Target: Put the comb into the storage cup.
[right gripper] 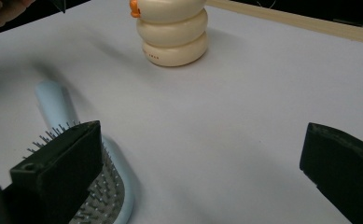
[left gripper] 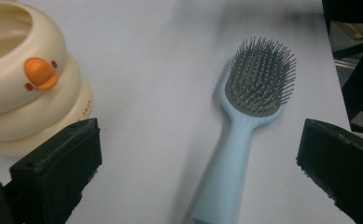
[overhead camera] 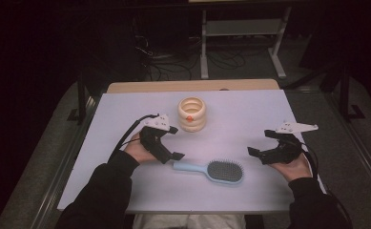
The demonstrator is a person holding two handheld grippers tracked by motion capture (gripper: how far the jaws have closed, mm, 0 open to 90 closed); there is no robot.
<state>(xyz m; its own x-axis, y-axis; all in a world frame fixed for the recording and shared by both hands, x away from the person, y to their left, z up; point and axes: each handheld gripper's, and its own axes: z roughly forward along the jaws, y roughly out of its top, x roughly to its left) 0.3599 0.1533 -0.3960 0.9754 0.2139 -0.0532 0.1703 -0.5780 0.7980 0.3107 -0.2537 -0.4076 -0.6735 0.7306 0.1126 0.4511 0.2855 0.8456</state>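
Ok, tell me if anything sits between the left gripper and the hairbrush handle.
Nothing visible does. The left gripper is open beside the light blue hairbrush, and bare white table lies between its jaws and the handle. The cream duck-faced holder stands off to the side, farther back.

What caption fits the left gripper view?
Open left gripper over a blue hairbrush, beside a cream duck-faced holder.

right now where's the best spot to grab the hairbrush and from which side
Probably the handle of the light blue hairbrush: it is slim, smooth and bare, while the head carries upright bristles. It lies flat on the white table, handle end nearest the left gripper, whose jaws stand open. Come down from above with the jaws across the handle's width.
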